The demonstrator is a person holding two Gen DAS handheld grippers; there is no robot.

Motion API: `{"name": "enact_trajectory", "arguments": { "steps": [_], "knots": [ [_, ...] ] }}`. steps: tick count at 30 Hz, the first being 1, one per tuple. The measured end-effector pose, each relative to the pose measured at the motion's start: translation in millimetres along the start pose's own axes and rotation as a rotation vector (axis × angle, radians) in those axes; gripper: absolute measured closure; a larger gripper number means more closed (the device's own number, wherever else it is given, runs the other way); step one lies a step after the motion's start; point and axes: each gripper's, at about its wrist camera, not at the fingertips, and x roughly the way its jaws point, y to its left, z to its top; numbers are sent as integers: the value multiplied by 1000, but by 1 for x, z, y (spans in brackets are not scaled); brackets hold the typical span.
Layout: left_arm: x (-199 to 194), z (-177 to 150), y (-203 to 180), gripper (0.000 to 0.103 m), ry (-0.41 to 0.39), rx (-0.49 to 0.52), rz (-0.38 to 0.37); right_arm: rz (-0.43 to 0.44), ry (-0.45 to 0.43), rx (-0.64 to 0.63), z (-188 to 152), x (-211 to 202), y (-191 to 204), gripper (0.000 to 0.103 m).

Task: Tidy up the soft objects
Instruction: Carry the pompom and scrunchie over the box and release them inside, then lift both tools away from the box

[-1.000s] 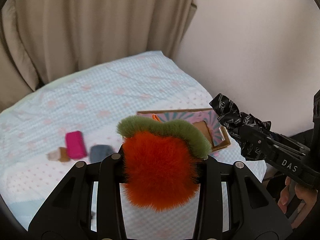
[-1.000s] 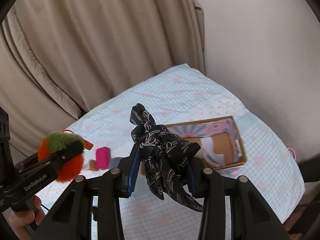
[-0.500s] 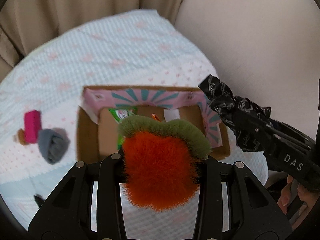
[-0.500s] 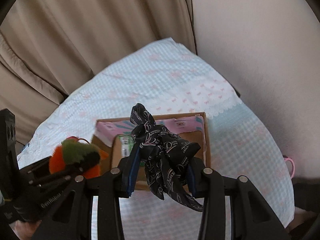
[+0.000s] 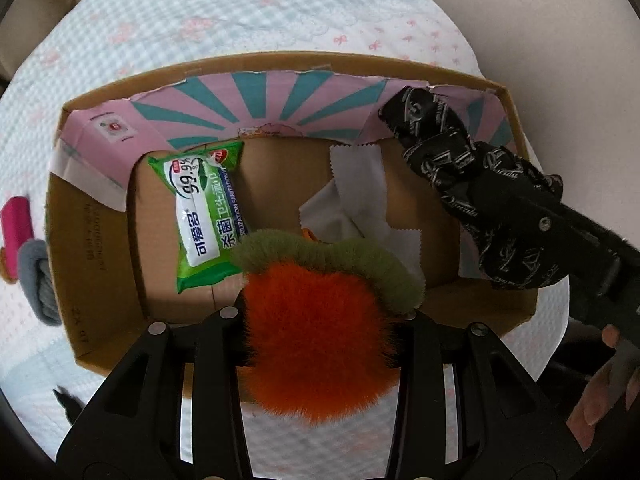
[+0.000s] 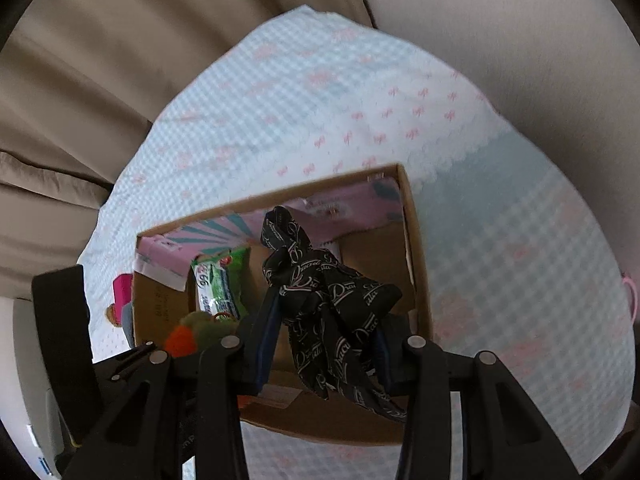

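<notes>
My left gripper (image 5: pixel 320 332) is shut on a fluffy orange plush with a green top (image 5: pixel 316 336) and holds it over the near edge of an open cardboard box (image 5: pixel 96 240). My right gripper (image 6: pixel 326 340) is shut on a black patterned scarf (image 6: pixel 320 292) and holds it above the box's right half (image 6: pixel 416 264). The scarf also shows at the right of the left wrist view (image 5: pixel 472 184). The plush shows at the lower left of the right wrist view (image 6: pixel 188 334). Inside the box lie a green wet-wipes pack (image 5: pixel 204 216) and a white cloth (image 5: pixel 356 200).
The box stands on a bed with a pale blue checked cover (image 6: pixel 520 260). Left of the box lie a pink item (image 5: pixel 16 224) and a rolled grey sock (image 5: pixel 40 280). Beige curtains (image 6: pixel 100 80) hang behind the bed, with a wall at the right.
Both grippers have tilted down and moved over the box, still holding the plush and the scarf. The box now fills both views.
</notes>
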Motion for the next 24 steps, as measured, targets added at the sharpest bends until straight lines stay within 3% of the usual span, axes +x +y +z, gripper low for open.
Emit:
{"name": "enact_trajectory", "arguments": {
  "steps": [2, 3, 4, 5, 7, 8, 9, 24],
  "knots": [
    [-5, 2, 1, 59, -13, 0, 27, -1, 9, -3, 0, 4, 0, 63],
    [-8, 2, 1, 37, -28, 5, 38, 6, 19, -4, 1, 7, 0, 62],
    [-12, 3, 1, 4, -40, 11, 39, 10, 26, -2, 2, 9, 0, 59],
    [-14, 5, 2, 1, -42, 16, 38, 11, 28, 1, 3, 11, 0, 51],
    [-20, 5, 2, 0, -58, 29, 56, 11, 0, 1, 5, 7, 0, 30],
    [-23, 3, 3, 0, -59, 34, 68, 15, -19, -3, 6, 5, 1, 12],
    [-24, 3, 4, 0, -57, 35, 70, 27, -43, -8, 7, 0, 1, 5],
    [-71, -14, -3, 0, -112, 35, 64, 16, -124, -73, -1, -38, 15, 4]
  ]
}}
